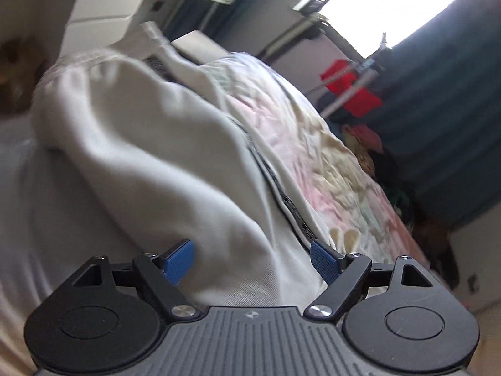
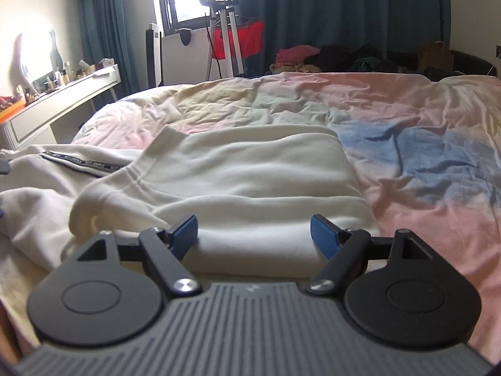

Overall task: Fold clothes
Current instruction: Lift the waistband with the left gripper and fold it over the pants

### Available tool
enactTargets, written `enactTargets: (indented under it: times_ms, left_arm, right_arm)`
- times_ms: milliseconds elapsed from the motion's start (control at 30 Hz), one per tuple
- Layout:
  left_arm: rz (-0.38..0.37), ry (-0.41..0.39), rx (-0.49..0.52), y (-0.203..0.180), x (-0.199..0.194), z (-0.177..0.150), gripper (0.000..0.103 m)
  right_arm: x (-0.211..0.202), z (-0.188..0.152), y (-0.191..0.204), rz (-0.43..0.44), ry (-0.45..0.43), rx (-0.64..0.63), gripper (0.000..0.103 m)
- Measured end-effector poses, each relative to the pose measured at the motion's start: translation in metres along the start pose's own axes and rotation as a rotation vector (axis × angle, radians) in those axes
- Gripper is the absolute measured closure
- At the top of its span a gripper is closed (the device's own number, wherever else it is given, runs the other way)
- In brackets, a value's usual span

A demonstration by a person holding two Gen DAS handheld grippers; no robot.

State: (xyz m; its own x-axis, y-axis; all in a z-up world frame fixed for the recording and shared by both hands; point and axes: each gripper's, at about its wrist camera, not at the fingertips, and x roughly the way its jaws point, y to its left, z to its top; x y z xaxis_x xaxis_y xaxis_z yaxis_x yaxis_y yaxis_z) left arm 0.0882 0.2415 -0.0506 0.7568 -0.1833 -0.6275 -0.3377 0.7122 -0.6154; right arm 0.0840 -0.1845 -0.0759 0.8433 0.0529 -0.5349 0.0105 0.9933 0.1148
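Lying rumpled on quilt (image 2: 407, 131) — soft cream sweatshirt (image 2: 250, 175), ribbed hem, black tape stripe.

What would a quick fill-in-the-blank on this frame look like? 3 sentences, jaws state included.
1. The jaws of the left gripper and the right gripper are both ____.
2. The cream garment lies on a ____ with a pastel cover.
3. The curtains behind the pile of clothes are dark ____.

Missing words: open; bed; teal
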Motion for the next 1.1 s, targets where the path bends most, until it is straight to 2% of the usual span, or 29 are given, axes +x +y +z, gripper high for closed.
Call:
enactTargets:
  times_ms: [67,200,367,433,533,700,800,900,967,1033,1067,1100]
  left_arm:
    - [0.013,-0.013,-0.087,0.015,0.003,0.007,0.015]
    - [0.011,0.012,-0.272,0.046,0.021,0.018,0.016]
    - [-0.015,0.042,-0.392,0.069,0.033,0.029,0.021]
    - [-0.033,0.031,-0.432,0.076,0.03,0.028,0.025]
    - [-0.054,-0.017,-0.442,0.082,0.011,0.022,0.021]
    - [-0.006,-0.035,-0.432,0.093,-0.002,0.024,0.019]
    - [0.011,-0.052,-0.515,0.108,0.003,0.032,0.02]
    - [0.025,-0.128,-0.555,0.112,0.009,0.041,0.022]
    - [0.037,-0.176,-0.567,0.113,0.014,0.047,0.032]
    - [0.053,-0.193,-0.544,0.112,0.021,0.053,0.038]
    - [0.073,-0.2,-0.526,0.111,0.024,0.056,0.051]
    - [0.112,-0.21,-0.496,0.11,0.024,0.061,0.057]
  right_arm:
    - [0.0,0.0,0.0,0.0,0.002,0.0,0.022]
    - [0.002,-0.001,0.001,-0.002,0.005,-0.004,0.022]
    - [0.0,-0.002,0.003,0.02,-0.009,-0.011,0.022]
    - [0.001,-0.003,0.005,0.037,-0.016,-0.019,0.022]
    - [0.003,-0.002,0.007,0.05,-0.018,-0.026,0.022]
    - [0.007,-0.003,0.011,0.057,-0.012,-0.037,0.022]
    - [0.009,-0.004,0.014,0.058,-0.012,-0.051,0.022]
    - [0.008,-0.003,0.015,0.077,-0.032,-0.049,0.022]
    - [0.006,-0.002,0.017,0.101,-0.056,-0.054,0.022]
    - [0.007,-0.002,0.024,0.128,-0.088,-0.095,0.022]
    - [0.009,-0.003,0.03,0.133,-0.099,-0.13,0.022]
    - [0.013,-0.005,0.035,0.137,-0.094,-0.166,0.022]
